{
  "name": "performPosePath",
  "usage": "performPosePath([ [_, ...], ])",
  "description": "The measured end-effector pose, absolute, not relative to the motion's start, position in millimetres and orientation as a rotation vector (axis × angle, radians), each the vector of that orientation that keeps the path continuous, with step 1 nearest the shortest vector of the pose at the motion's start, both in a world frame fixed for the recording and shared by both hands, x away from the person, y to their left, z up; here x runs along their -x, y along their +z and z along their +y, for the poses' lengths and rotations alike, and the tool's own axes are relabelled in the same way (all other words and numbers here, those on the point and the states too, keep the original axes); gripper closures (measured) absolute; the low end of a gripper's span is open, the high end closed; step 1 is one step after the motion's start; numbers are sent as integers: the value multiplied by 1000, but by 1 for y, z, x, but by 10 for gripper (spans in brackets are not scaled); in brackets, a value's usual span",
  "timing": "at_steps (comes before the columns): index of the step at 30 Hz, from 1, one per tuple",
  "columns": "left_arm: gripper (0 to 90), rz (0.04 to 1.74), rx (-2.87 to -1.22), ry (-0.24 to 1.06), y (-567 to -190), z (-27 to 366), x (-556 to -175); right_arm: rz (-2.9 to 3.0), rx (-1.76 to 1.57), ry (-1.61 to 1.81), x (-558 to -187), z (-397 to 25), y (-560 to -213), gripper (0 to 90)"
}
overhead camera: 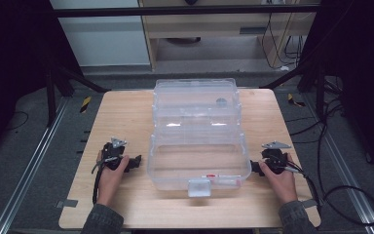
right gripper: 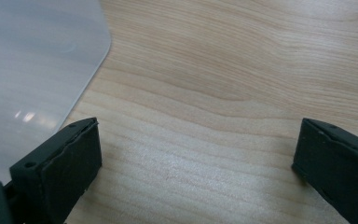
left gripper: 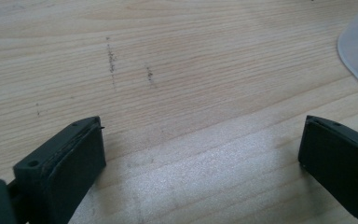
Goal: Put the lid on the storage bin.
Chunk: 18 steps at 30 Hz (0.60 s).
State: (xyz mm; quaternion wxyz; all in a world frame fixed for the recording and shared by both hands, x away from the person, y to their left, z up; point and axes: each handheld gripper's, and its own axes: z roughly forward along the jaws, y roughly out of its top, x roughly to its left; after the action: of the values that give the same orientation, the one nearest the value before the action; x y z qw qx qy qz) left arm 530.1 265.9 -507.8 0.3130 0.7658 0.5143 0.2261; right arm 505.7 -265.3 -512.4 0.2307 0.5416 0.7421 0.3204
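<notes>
Here's the wooden table (overhead camera: 126,117), and square in the middle of it sits the clear plastic box (overhead camera: 197,146), a tiered case with its lid (overhead camera: 195,97) swung up and back, the near tray open to the camera and a latch tab (overhead camera: 199,187) hanging at the front edge. Something small with a red mark lies along the near wall inside; too small to say what. Both grippers flank the box, resting low on the table: the left gripper (overhead camera: 135,161) just beside its left wall, the right gripper (overhead camera: 254,167) just beside its right. In both gripper views the jaws stand wide apart with bare wood between them, holding nothing. My read: nothing is gripped yet, and all handling lies ahead.
</notes>
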Motion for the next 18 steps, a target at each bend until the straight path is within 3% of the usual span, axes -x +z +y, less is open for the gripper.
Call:
performPosePath([
  [3, 20, 1336, -2028, 592, -507, 265, -528, 2050, -1474, 888, -504, -266, -512, 32],
  [4, 33, 1306, -2057, 596, -505, 264, -525, 2063, -1449, 905, -500, -267, -511, 113],
  [9, 34, 1197, -2066, 623, -485, 267, -512, 2104, -1317, 864, -482, -263, -487, 124],
  [13, 33, 976, -2176, 659, -440, 262, -490, 2178, -1044, 682, -467, -245, -431, 108],
  [15, 36, 935, -2195, 664, -427, 259, -485, 2199, -988, 652, -468, -241, -417, 105],
  [18, 34, 795, -2208, 617, -390, 248, -473, 2252, -832, 570, -487, -227, -358, 137],
])
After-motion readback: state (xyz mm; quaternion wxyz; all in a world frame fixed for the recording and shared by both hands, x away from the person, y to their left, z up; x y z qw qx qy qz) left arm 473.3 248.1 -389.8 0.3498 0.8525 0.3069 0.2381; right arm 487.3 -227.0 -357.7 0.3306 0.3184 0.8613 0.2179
